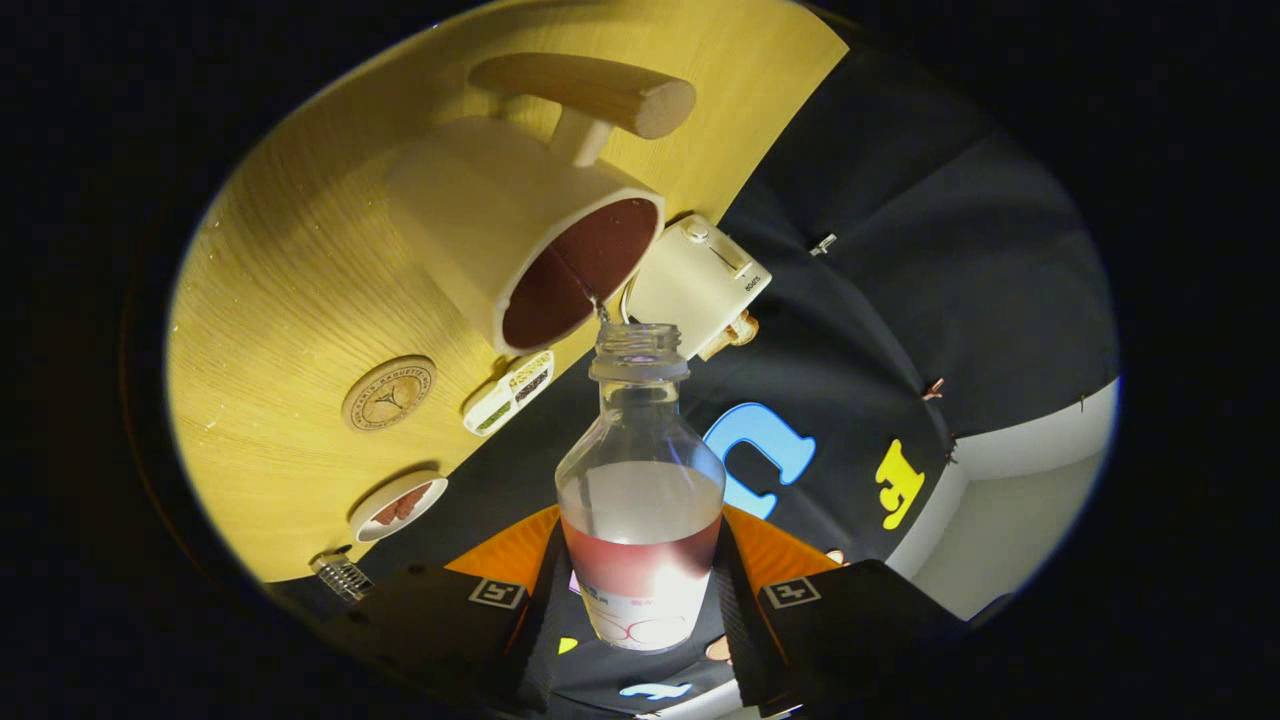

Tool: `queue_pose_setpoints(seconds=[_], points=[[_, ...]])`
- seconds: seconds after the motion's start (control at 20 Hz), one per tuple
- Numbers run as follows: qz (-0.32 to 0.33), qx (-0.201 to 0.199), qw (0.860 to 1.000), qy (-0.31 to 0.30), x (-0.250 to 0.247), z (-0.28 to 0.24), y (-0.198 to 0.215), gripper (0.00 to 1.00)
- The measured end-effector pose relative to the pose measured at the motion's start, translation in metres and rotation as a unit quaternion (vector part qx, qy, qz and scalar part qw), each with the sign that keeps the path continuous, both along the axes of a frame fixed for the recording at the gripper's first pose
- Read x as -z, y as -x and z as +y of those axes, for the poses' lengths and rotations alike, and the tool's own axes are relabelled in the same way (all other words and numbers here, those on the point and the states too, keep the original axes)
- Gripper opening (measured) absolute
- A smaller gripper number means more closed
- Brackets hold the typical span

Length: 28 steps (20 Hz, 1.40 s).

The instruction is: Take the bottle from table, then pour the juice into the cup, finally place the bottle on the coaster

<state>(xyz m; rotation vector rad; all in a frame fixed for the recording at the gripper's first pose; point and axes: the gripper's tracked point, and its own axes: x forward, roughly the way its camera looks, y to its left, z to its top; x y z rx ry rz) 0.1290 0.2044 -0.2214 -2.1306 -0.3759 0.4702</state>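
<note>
Gripping the bottle (pixel 640 480) between my fingers (pixel 640 600), both pressed against its lower sides, I held it tilted with its open mouth at the rim of the cup (pixel 520 240), a thin stream of red juice (pixel 590 290) running in. Beside the cup, a round coaster (pixel 389 393) lay on the desk (pixel 290 300).

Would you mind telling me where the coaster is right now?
In the gripper view, the coaster lies flat on the wooden table, beside the cup, well beyond the fingers.
</note>
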Motion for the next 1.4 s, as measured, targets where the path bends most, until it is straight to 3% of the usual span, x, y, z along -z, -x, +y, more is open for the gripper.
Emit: queue_pose_setpoints(seconds=[1.2, 1.4], points=[[0.004, -0.002, 1.000, 0.002, 0.0002, 0.0036, 0.0022, 0.71], [0.025, 0.024, 0.999, -0.019, 0.0038, -0.0017, -0.0014, 0.71]])
